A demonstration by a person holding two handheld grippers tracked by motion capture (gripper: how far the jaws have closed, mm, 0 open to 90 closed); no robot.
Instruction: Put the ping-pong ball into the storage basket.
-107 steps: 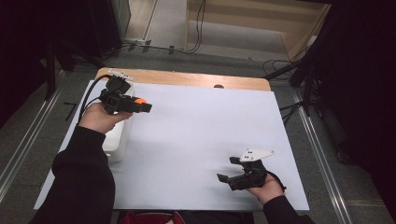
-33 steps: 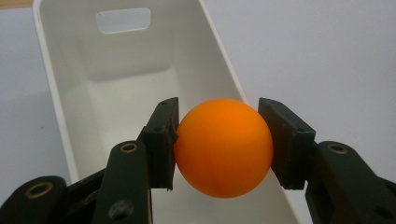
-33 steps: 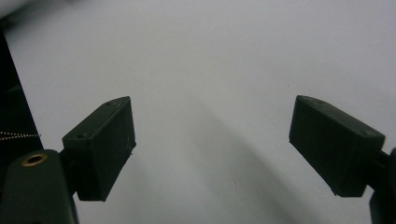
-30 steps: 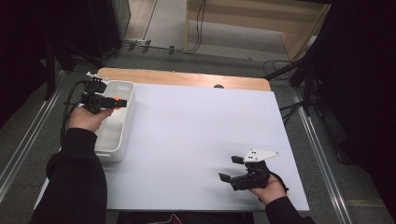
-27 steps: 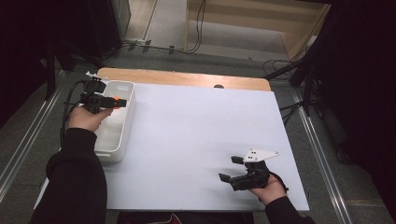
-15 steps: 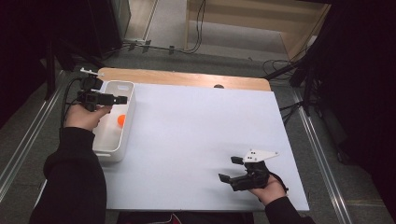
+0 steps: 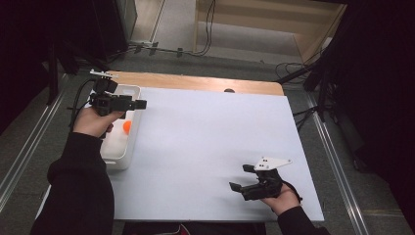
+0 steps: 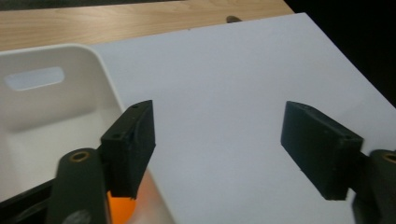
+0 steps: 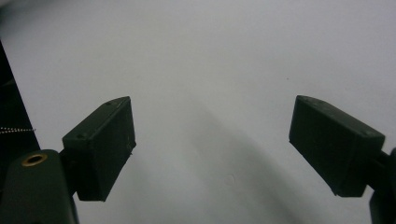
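Nearest to us, our right gripper [image 7: 247, 183] rests low on the white counter [image 7: 210, 142] at its near right corner. In the right gripper view its jaws stand wide apart with only bare white surface between them, so it holds nothing.

Farther off, at the counter's left edge, sits the white bin [image 7: 120, 147]. The orange ball [image 7: 126, 127] lies inside it, against the wall that faces the counter's middle. In the left gripper view a slice of that ball [image 8: 122, 210] shows low down, behind the near jaw.

Above the far end of the bin hangs our left gripper [image 7: 137, 104], pointing across the counter. Its jaws have just been opening and now stand well apart, nothing between them; the ball is free below.

We judge the ball to be small, light and smooth, so it should roll at a touch and may slip from flat pads. If we take it again, we would close across its widest part, coming from above, because the bin's wall crowds one side.

Beyond the white surface runs a wooden strip [image 7: 195, 83].
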